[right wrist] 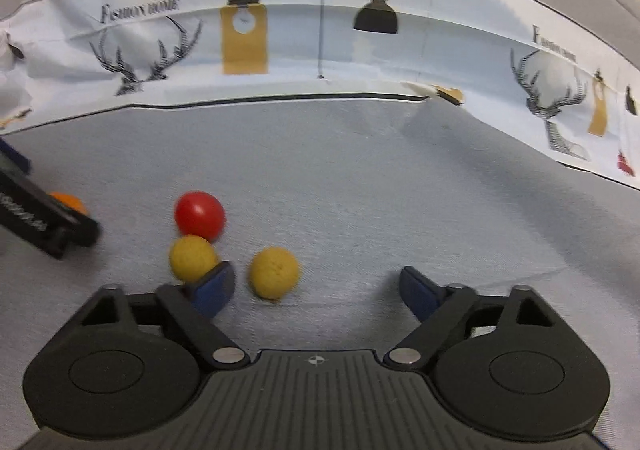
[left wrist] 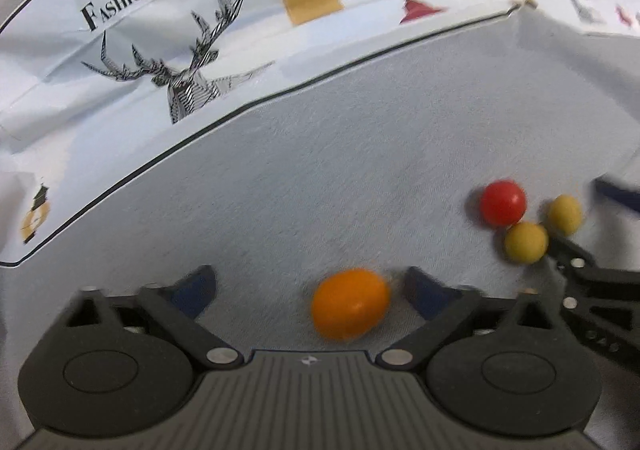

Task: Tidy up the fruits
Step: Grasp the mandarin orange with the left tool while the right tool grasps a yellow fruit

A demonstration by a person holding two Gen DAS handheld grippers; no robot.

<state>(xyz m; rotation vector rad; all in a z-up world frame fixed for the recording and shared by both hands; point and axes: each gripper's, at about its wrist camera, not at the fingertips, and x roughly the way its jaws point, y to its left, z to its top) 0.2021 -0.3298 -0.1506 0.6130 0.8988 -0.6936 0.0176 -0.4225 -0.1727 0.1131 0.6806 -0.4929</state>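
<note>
A: Fruits first — where are they against each hand-held gripper?

B: The left hand-held gripper (left wrist: 310,286) is spread wide, and the orange fruit (left wrist: 350,304) lies on the grey cloth between its fingers, nearer the right one; I'd guess it's lined up for a pinch. The right hand-held gripper (right wrist: 316,288) is also released, straddling one yellow fruit (right wrist: 273,272).

A: And the rest?

B: The second yellow fruit (right wrist: 193,258) sits just outside its left finger, touching the red fruit (right wrist: 199,215) (a tight cluster, so nudging seems likely). Beyond lies the printed tablecloth (right wrist: 304,49) on the table.
</note>
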